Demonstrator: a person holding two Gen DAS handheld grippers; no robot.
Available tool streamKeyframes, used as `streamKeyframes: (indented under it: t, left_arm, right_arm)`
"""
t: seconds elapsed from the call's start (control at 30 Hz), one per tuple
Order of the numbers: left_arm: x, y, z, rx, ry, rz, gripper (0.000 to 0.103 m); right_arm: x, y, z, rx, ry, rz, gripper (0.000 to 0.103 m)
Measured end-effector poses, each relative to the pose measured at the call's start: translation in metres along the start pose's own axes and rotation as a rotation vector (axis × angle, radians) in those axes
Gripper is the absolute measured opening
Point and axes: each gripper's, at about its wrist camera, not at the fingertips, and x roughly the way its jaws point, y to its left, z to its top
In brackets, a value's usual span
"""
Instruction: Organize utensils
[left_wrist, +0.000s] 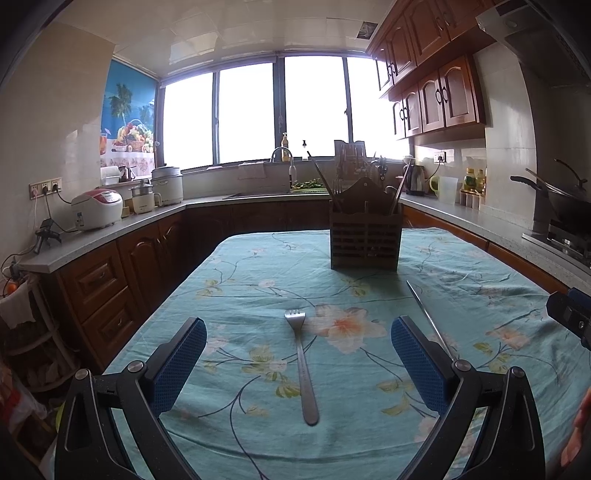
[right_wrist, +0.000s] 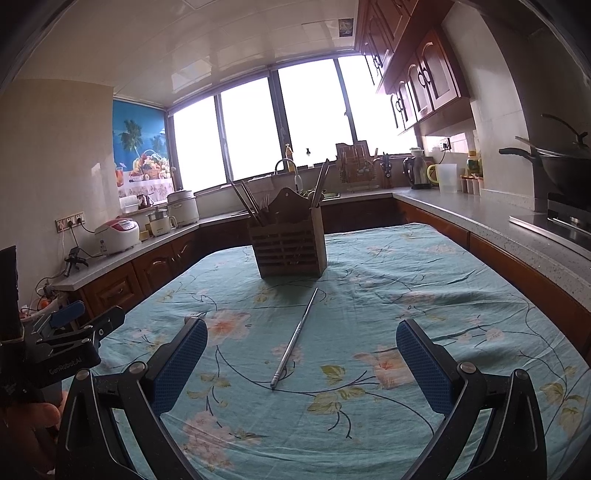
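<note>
A metal fork (left_wrist: 303, 365) lies on the floral tablecloth (left_wrist: 240, 295), tines away from me, between the fingers of my left gripper (left_wrist: 298, 332), which is open and above it. A single metal chopstick (right_wrist: 294, 338) lies slanted on the cloth between the fingers of my right gripper (right_wrist: 301, 334), also open and empty. The same chopstick (left_wrist: 428, 319) shows right of the fork in the left wrist view. A brown slatted utensil holder (left_wrist: 364, 236) (right_wrist: 288, 243) stands at the table's far end with chopsticks and forks in it.
Kitchen counters (left_wrist: 110, 232) (right_wrist: 480, 218) wrap around the table on three sides, with rice cookers, a kettle and a wok on a stove. The left gripper (right_wrist: 70, 332) and a hand show at the left edge of the right wrist view.
</note>
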Motion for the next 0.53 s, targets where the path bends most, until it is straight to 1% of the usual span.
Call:
streamKeyframes:
  t: [0.37, 0.53]
  left_arm:
    - [0.0, -0.008, 0.003, 0.005, 0.003, -0.008, 0.101]
    - [0.003, -0.011, 0.003, -0.001, 0.023, -0.015, 0.101]
  right_arm:
    - [0.005, -0.001, 0.003, 0.009, 0.018, -0.002, 0.103]
    - [0.009, -0.002, 0.004, 0.018, 0.037, -0.002, 0.103]
